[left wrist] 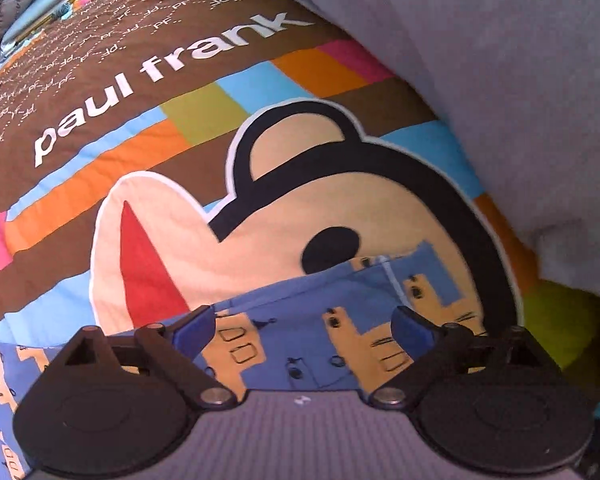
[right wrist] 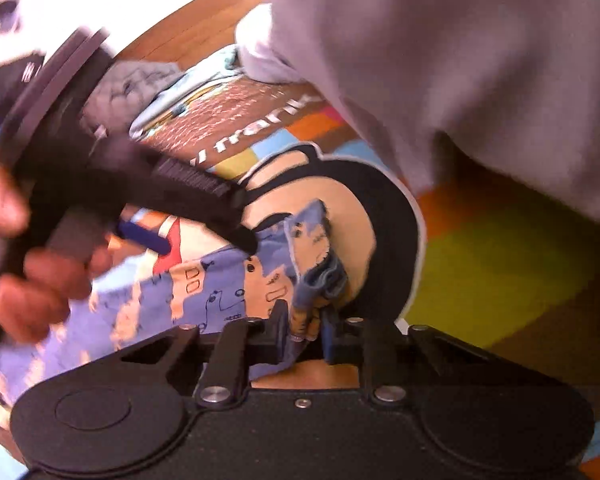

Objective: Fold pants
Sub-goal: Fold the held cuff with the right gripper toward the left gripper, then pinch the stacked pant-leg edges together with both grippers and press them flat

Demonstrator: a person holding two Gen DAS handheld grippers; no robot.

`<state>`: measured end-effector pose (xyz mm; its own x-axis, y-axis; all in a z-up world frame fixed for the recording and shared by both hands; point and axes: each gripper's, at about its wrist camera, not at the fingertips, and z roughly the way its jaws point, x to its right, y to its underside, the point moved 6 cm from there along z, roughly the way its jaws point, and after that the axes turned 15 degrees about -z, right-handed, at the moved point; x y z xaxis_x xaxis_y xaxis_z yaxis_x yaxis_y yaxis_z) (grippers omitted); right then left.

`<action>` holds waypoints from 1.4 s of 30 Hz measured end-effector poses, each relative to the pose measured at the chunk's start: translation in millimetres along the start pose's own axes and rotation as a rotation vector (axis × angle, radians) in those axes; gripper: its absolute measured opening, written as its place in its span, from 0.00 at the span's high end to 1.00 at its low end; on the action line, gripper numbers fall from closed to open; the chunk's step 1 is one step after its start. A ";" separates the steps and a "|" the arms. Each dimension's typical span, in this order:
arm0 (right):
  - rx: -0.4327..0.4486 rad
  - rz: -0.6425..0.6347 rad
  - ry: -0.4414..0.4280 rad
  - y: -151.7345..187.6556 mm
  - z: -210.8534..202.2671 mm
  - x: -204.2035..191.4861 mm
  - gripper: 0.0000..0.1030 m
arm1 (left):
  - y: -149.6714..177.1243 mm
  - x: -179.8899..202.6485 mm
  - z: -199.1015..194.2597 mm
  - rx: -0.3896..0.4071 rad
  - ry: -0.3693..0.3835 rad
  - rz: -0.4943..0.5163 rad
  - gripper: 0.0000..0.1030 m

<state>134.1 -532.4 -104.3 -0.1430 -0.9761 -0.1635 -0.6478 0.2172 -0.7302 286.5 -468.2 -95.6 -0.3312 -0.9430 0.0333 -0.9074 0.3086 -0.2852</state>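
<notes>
Right tool (right wrist: 306,330) is pointing down at a slant with its jaws nearly together, pinching a bunched edge of the pants (right wrist: 220,280) between the pads. Left tool (left wrist: 304,322) is aimed much more steeply down, jaws spread wide with nothing pressed between them, fingertips hovering just over the fabric. From the right wrist view you can see the left tool coming in from the left side, with the person's hand (right wrist: 32,280) wrapped around its handle, fingers curled under. It's blurry there, so finger detail is hard to make out.
</notes>
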 end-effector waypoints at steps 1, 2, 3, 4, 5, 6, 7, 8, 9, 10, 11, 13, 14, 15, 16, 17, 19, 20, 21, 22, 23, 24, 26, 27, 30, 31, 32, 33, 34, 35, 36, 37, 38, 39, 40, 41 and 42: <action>0.012 -0.038 0.020 -0.1 -3.2 -4.6 0.82 | -0.2 3.1 -2.9 -0.015 0.014 0.002 0.06; 0.021 -0.069 0.046 -1.0 -5.3 -7.9 0.82 | -0.6 6.3 -4.8 -0.035 0.035 0.008 0.06; 0.027 -0.099 0.067 -1.6 -6.0 -11.7 0.82 | -1.3 10.2 -6.9 -0.056 0.058 0.014 0.06; 0.026 -0.129 0.085 -1.9 -6.4 -15.8 0.82 | -2.1 13.4 -8.5 -0.072 0.074 0.018 0.06; 0.022 -0.160 0.104 -1.8 -5.9 -19.9 0.82 | -3.5 17.0 -10.0 -0.084 0.084 0.019 0.06; 0.017 -0.195 0.121 -2.0 -5.0 -25.1 0.82 | -4.6 20.5 -11.1 -0.091 0.088 0.019 0.06; 0.014 -0.226 0.135 -2.2 -4.0 -30.5 0.82 | -5.4 23.7 -11.3 -0.091 0.090 0.020 0.06; 0.012 -0.261 0.152 -2.0 -3.7 -35.1 0.81 | -6.7 27.4 -11.6 -0.091 0.094 0.019 0.06; 0.010 -0.285 0.165 -3.4 -2.1 -38.8 0.81 | -7.7 31.3 -11.1 -0.097 0.099 0.021 0.06; 0.010 -0.311 0.176 -3.0 -2.2 -42.4 0.81 | -8.0 34.9 -10.0 -0.105 0.102 0.023 0.06; 0.011 -0.333 0.186 -3.2 -1.9 -45.1 0.81 | -8.1 38.5 -8.4 -0.116 0.106 0.027 0.06; 0.018 -0.379 0.206 -2.5 -3.2 -51.0 0.81 | -7.7 44.3 -2.6 -0.145 0.110 0.026 0.06; 0.023 -0.408 0.218 -2.1 -4.0 -54.6 0.80 | -7.7 46.3 1.3 -0.159 0.109 0.019 0.06; 0.024 -0.433 0.227 -2.1 -3.7 -58.5 0.80 | -7.8 48.0 5.8 -0.175 0.104 0.006 0.07; 0.024 -0.463 0.235 -1.2 -5.1 -60.3 0.80 | -7.9 49.0 10.5 -0.191 0.096 -0.010 0.09; 0.024 -0.491 0.242 -1.1 -4.6 -63.8 0.80 | -7.6 49.2 15.4 -0.206 0.081 -0.023 0.11; 0.022 -0.536 0.252 0.5 -3.8 -69.5 0.80 | -5.5 49.7 24.1 -0.244 0.052 -0.035 0.27; 0.021 -0.551 0.254 1.0 -4.5 -71.8 0.80 | -3.7 50.5 28.1 -0.267 0.040 -0.032 0.32; 0.021 -0.562 0.257 -0.1 -5.0 -74.8 0.79 | -1.4 50.8 31.5 -0.287 0.024 -0.025 0.47; 0.021 -0.568 0.258 0.2 -5.5 -75.2 0.79 | 0.2 50.3 33.7 -0.298 0.007 -0.022 0.56; 0.020 -0.572 0.257 0.0 -5.1 -76.9 0.79 | 1.4 49.9 34.1 -0.301 0.007 -0.024 0.59; 0.019 -0.575 0.254 0.5 -4.7 -77.5 0.79 | 2.0 49.1 33.2 -0.300 0.015 -0.030 0.68; 0.011 -0.593 0.246 2.8 -5.6 -79.5 0.74 | 2.6 46.2 30.3 -0.301 0.029 -0.051 0.85; 0.008 -0.608 0.247 4.2 -6.4 -81.8 0.70 | 2.6 43.5 28.5 -0.300 0.030 -0.067 0.87; 0.019 -0.686 0.264 9.6 -7.1 -93.9 0.45 | 2.0 34.1 20.3 -0.284 0.056 -0.105 0.89; 0.023 -0.713 0.269 10.7 -3.5 -98.9 0.37 | 1.9 30.6 17.3 -0.281 0.068 -0.118 0.89; 0.027 -0.734 0.275 12.0 -4.5 -102.1 0.34 | 2.1 27.0 14.8 -0.279 0.079 -0.128 0.89; 0.031 -0.752 0.284 13.1 -4.9 -104.6 0.32 | 2.2 22.9 11.6 -0.275 0.090 -0.140 0.89; 0.034 -0.765 0.294 13.6 -5.0 -106.3 0.30 | 2.4 19.5 8.9 -0.271 0.099 -0.148 0.90; 0.034 -0.769 0.299 13.7 -4.6 -106.9 0.28 | 3.0 16.4 6.0 -0.269 0.111 -0.150 0.90; 0.032 -0.768 0.302 13.4 -3.9 -106.6 0.28 | 4.8 11.4 2.4 -0.265 0.119 -0.146 0.90; 0.028 -0.764 0.303 12.9 -2.9 -105.9 0.29 | 6.6 6.1 -1.3 -0.258 0.118 -0.142 0.90; 0.026 -0.759 0.306 11.7 -3.3 -104.4 0.31 | 6.2 -1.0 -3.8 -0.253 0.117 -0.138 0.90; 0.026 -0.757 0.310 10.8 -2.7 -103.9 0.33 | 7.6 -4.4 -7.1 -0.247 0.119 -0.135 0.90; 0.027 -0.760 0.311 10.3 -2.3 -104.3 0.38 | 8.9 -7.4 -10.1 -0.241 0.122 -0.136 0.90; 0.028 -0.769 0.314 9.9 -1.5 -105.7 0.44 | 9.8 -10.4 -13.4 -0.236 0.127 -0.138 0.90; 0.028 -0.782 0.316 10.3 0.2 -107.8 0.48 | 10.6 -14.9 -17.7 -0.229 0.136 -0.144 0.90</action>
<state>143.0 -424.9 -94.3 0.1336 -0.7988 0.5865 -0.6288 -0.5258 -0.5729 277.2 -448.7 -82.2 -0.2123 -0.9585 0.1902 -0.9772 0.2074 -0.0453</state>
